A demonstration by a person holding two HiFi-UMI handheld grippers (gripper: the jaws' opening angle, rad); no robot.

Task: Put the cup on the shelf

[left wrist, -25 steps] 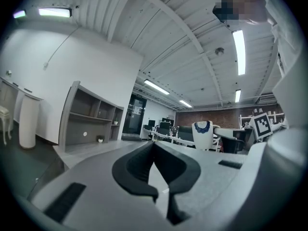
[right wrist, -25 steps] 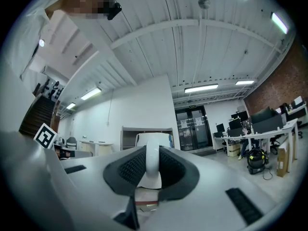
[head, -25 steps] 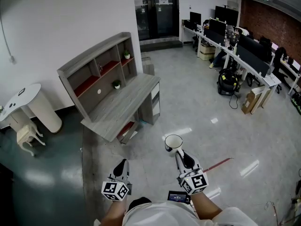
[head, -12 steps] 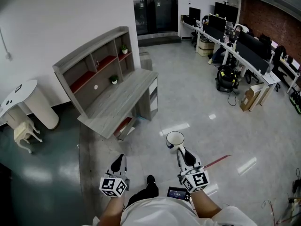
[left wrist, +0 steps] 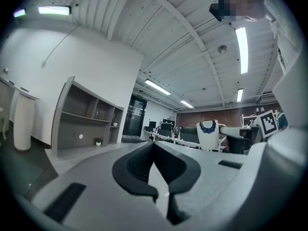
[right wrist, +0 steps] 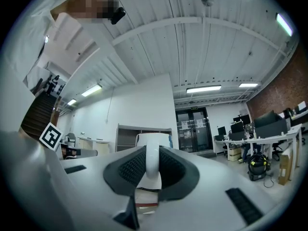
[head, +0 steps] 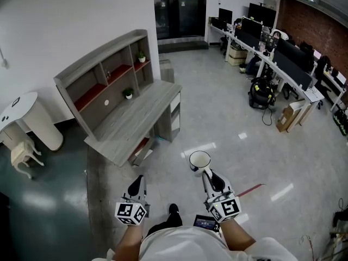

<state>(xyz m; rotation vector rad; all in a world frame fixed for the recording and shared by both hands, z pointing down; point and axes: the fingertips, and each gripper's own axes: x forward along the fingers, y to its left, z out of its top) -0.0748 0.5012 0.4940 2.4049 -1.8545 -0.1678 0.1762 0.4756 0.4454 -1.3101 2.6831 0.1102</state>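
The right gripper (head: 206,173) has its fingers (right wrist: 130,170) clamped on the handle of the cup (head: 199,160), which is held upright just past their tips. The left gripper (head: 138,181) is closed and empty. The shelf (head: 103,80) stands well beyond both.

White shirt (head: 190,247); left tongs (head: 138,179), right tongs (head: 206,172) grey with marker cubes (head: 131,213).

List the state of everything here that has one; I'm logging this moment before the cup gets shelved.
cup: upright, mouth up, carried by its handle.
right claw: shut on the cup's handle.
left claw: shut, nothing in it.
shelf: standing on the desk, no cup in it yet.
potted plants: upright in the shelf's compartments.
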